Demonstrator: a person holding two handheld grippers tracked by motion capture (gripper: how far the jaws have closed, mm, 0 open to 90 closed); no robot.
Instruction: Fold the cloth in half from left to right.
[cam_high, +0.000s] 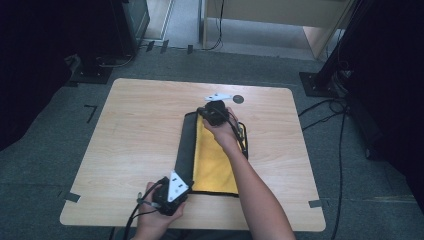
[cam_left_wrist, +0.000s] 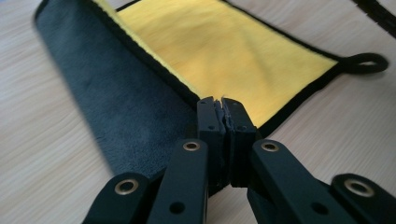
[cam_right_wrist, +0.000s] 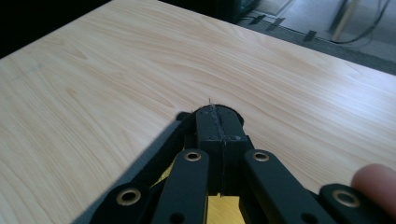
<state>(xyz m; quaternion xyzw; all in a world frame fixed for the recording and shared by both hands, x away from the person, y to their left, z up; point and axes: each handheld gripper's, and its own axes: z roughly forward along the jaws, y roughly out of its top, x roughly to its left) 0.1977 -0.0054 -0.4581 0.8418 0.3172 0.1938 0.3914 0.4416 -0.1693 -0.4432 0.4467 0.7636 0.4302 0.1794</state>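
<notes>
On the wooden table (cam_high: 140, 130), a yellow-and-grey microfibre cloth (cam_high: 212, 160) is laid partly folded, grey face exposed at its left. No readable writing is seen. The left gripper (cam_left_wrist: 223, 109) is clenched at the cloth's near edge; the right gripper (cam_right_wrist: 218, 123) is clenched at its far edge.

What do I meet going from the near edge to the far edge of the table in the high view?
Left gripper with its grey three-cornered plate, shut at the near end of the cloth → yellow and dark grey cloth lying flat → right gripper, shut at the cloth's far end → small dark round mark on the light wooden table.
</notes>
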